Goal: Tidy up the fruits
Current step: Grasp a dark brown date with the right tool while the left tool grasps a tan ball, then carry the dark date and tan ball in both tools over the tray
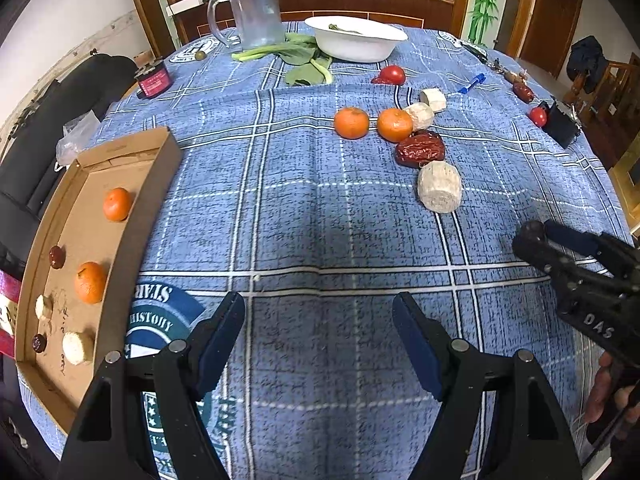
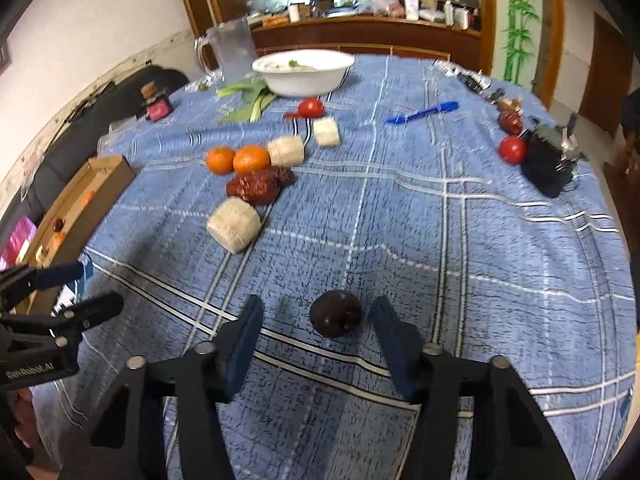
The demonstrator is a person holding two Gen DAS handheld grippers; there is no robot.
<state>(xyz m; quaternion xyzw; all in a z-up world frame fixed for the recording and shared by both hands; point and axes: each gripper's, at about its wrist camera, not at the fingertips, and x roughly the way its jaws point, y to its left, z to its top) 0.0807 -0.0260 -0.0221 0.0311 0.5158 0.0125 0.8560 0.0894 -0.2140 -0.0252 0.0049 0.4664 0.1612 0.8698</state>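
Note:
A cardboard tray (image 1: 160, 168) at the table's left edge holds two oranges (image 1: 117, 204), dark dates and pale chunks. On the blue cloth lie two more oranges (image 1: 351, 122), red dates (image 1: 420, 149) and pale cylinder chunks (image 1: 439, 186). My left gripper (image 1: 320, 340) is open and empty above bare cloth. My right gripper (image 2: 316, 332) is open, its fingers either side of a dark round fruit (image 2: 336, 313) on the cloth, not touching it. The right gripper also shows in the left wrist view (image 1: 560, 256). The tray (image 2: 100, 184) shows at the left in the right wrist view.
A white bowl (image 1: 356, 46), a clear jug (image 1: 256, 12) and leafy greens (image 1: 304, 60) stand at the back. Tomatoes (image 1: 392, 75), a blue pen (image 1: 472, 83), a black object (image 1: 560, 124) and a small jar (image 1: 154, 80) lie around the cloth.

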